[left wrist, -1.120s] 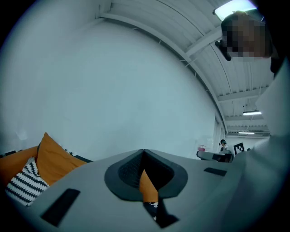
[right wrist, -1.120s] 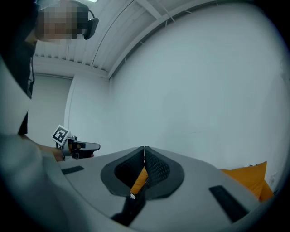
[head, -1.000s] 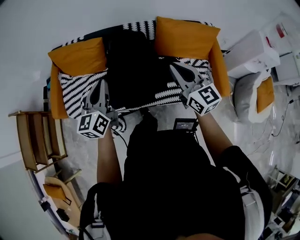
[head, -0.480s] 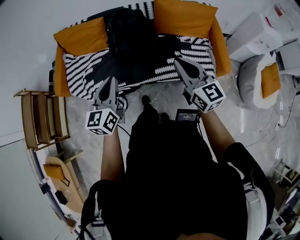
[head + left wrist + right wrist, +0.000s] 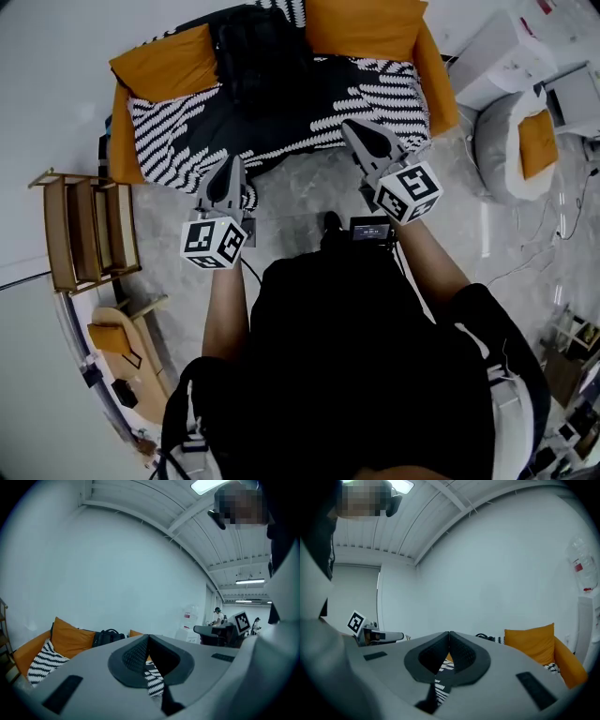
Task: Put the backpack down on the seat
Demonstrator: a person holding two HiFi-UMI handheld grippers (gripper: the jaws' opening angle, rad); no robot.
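Head view: black backpack (image 5: 258,56) rests at top centre on the striped sofa (image 5: 178,141), between orange cushions (image 5: 164,67). Below it, the left hand-held gripper (image 5: 230,173) and right hand-held gripper (image 5: 361,139) hover, jaws closed and empty. A wooden rack (image 5: 84,230) stands at left.

In the head view, the orange-cushioned, black-and-white striped sofa (image 5: 375,94) is cut off at twelve o'clock. In my right gripper view, my right gripper (image 5: 449,633) hides all but a sliver of the black fabric backpack (image 5: 485,637).
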